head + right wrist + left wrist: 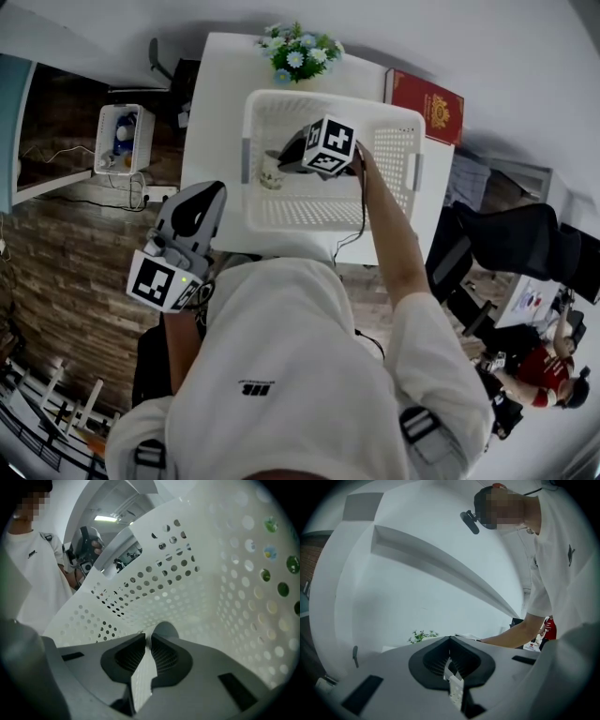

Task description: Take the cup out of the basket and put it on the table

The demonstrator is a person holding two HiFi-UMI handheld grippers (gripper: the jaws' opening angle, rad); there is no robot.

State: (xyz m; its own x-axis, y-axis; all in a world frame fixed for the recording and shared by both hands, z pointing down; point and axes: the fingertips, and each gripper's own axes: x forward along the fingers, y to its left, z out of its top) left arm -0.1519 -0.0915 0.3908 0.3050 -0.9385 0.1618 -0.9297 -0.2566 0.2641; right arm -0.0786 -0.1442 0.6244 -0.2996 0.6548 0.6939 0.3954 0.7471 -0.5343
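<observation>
Left gripper (214, 190) (450, 641): hanging by the table's near-left corner, outside the basket. Jaws are pressed together on nothing.
Its marker cube (159, 281): just black-and-white squares, sits at the tool's back end.
Cup (270, 172) (164, 627): pale, down inside the basket, right at the right gripper's tips. There's a darker pattern on its side that's too small to make out.
Right gripper (279, 161) (145, 635): reaching down into the basket, jaws nearly together. Looks like they're pinching the cup's rim.
Basket (394, 150) (187, 573): white, full of holes, walls all round the right tool, standing on the white table (220, 84).
Flowers (300, 52): past the basket's far wall, ahead of the right tool.
Red book (427, 105): off to the right tool's right, outside the basket. Gold crest on the cover, lettering too small to read.
Shirt logo (255, 384): small dark mark behind both tools, can't read it.
</observation>
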